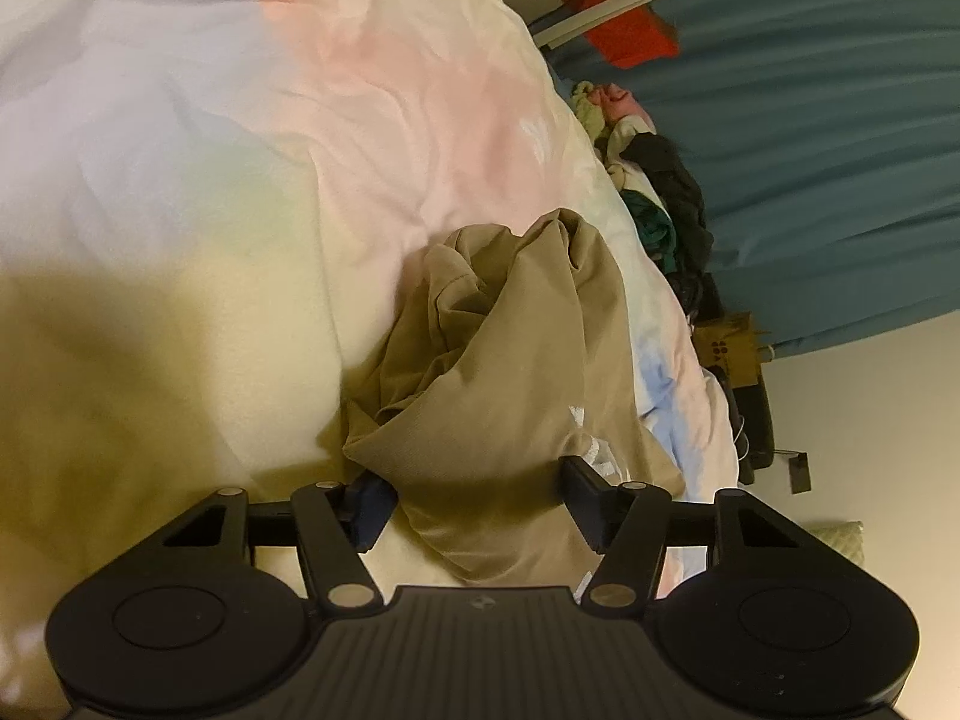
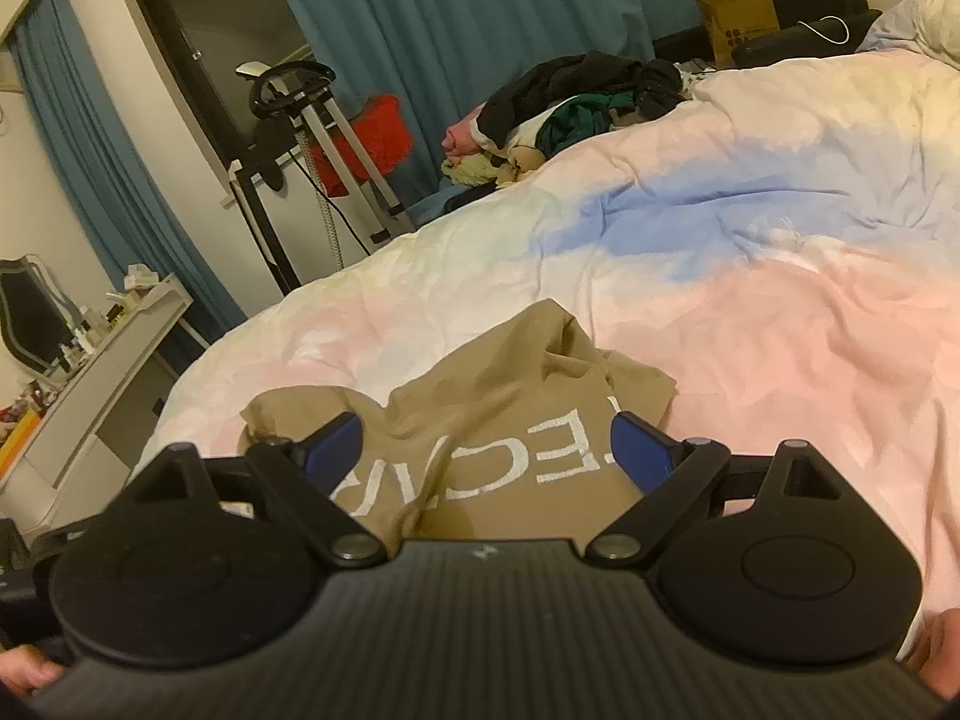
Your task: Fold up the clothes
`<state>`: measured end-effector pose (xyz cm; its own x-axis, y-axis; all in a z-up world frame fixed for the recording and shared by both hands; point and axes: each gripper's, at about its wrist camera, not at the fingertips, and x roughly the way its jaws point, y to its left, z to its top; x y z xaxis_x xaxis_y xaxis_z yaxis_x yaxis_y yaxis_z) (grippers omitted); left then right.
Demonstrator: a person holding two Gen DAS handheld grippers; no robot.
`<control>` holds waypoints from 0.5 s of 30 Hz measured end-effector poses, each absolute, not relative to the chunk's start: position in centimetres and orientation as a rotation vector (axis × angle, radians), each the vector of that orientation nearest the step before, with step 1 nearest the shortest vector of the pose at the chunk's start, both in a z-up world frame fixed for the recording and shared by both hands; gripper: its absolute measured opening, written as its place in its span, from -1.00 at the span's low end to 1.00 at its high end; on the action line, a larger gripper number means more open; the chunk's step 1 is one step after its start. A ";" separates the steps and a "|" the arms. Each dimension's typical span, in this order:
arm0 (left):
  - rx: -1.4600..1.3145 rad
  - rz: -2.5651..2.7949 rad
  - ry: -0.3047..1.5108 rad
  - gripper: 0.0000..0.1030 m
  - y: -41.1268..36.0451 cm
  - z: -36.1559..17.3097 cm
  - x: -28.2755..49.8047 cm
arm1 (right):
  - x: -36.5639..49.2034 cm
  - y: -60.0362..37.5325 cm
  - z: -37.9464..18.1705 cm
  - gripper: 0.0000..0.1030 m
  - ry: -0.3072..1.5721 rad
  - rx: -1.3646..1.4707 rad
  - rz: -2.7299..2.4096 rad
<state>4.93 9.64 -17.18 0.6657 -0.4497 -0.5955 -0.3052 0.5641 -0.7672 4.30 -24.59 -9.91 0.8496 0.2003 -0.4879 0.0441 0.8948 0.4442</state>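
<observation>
A: Where is the tan T-shirt [image 2: 480, 420]?

B: Crumpled at lower centre, on the duvet [image 2: 780, 312]. Left claw [image 1: 474, 495] and right claw [image 2: 486, 444] both wide open, holding nothing.

A: Handling?

B: Probably soft, light, limp; pinch its hem corners.

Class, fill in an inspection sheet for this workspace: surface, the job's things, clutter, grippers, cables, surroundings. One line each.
Surface: bed with a pastel duvet, wrinkled.
Job's things: tan garment with white lettering, crumpled on the duvet, not yet folded.
Clutter: pile of mixed clothes at the far edge of the bed.
Grippers: left gripper and right gripper both open, the tan garment between their fingers.
Cables: white cable near the dark seat.
Surroundings: teal curtains, exercise bike, brown paper bag, white dresser.
</observation>
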 end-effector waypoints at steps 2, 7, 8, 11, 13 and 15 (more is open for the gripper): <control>-1.003 -0.087 0.890 0.22 9.4 -17.6 5.1 | 4.4 -24.6 -10.0 0.77 0.559 0.465 0.080; -1.060 -0.075 0.905 0.14 9.8 -18.6 5.6 | 4.5 -24.6 -10.2 0.77 0.585 0.482 0.085; -1.057 -0.076 0.902 0.08 9.7 -18.6 5.5 | 4.5 -24.6 -10.3 0.77 0.601 0.497 0.091; -1.033 -0.072 0.886 -0.09 9.4 -18.4 5.3 | 4.4 -25.0 -11.3 0.77 0.663 0.669 0.183; -1.030 -0.070 0.873 -0.22 9.3 -18.2 5.1 | 4.4 -25.4 -12.6 0.78 0.716 0.830 0.262; -1.039 -0.071 0.862 -0.31 9.4 -18.1 4.9 | 4.4 -25.5 -14.0 0.81 0.765 0.958 0.318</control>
